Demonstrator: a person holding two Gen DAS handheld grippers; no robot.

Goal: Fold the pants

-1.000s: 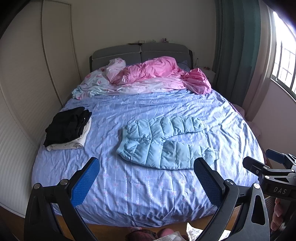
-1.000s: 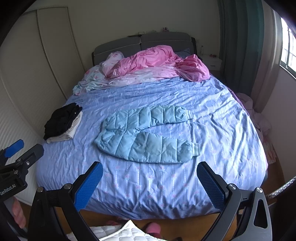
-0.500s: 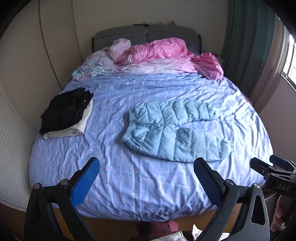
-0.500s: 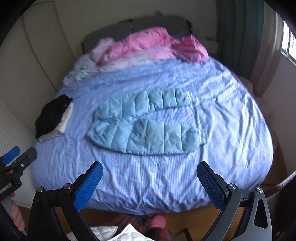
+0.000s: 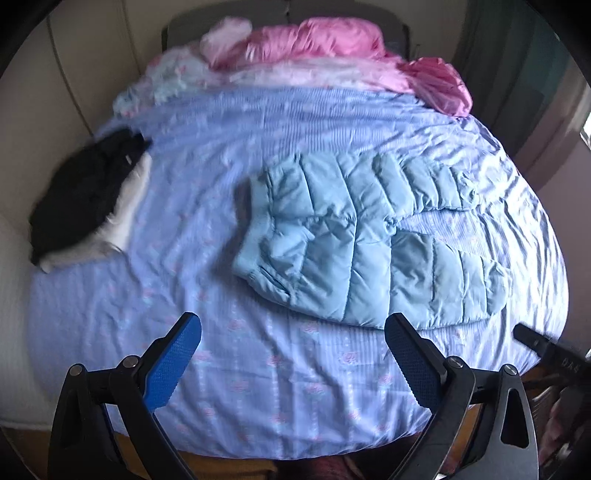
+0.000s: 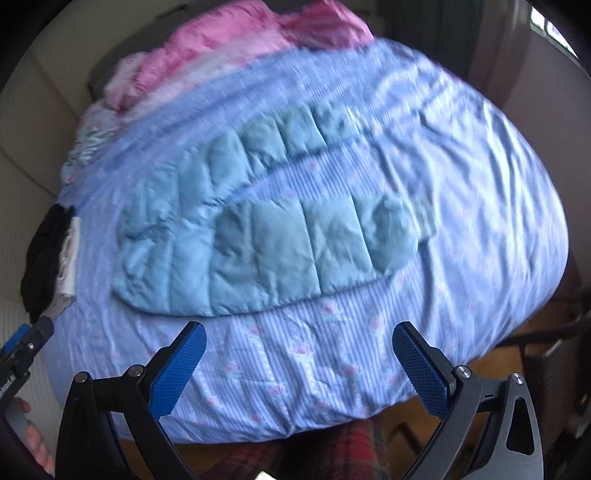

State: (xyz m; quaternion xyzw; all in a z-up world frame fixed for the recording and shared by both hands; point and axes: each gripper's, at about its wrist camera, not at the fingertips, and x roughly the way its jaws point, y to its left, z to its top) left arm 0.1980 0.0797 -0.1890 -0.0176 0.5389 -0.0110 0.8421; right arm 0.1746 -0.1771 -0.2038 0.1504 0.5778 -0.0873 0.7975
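Both jaws gape empty: left gripper and right gripper at bottom centre, below the quilted blue pants mid-frame on the bed. "DAS" reads faintly at the left view's lower right.

A home bedroom is shown: a wide bed covered by a blue striped floral sheet, a crumpled pink quilt, a grey padded headboard.
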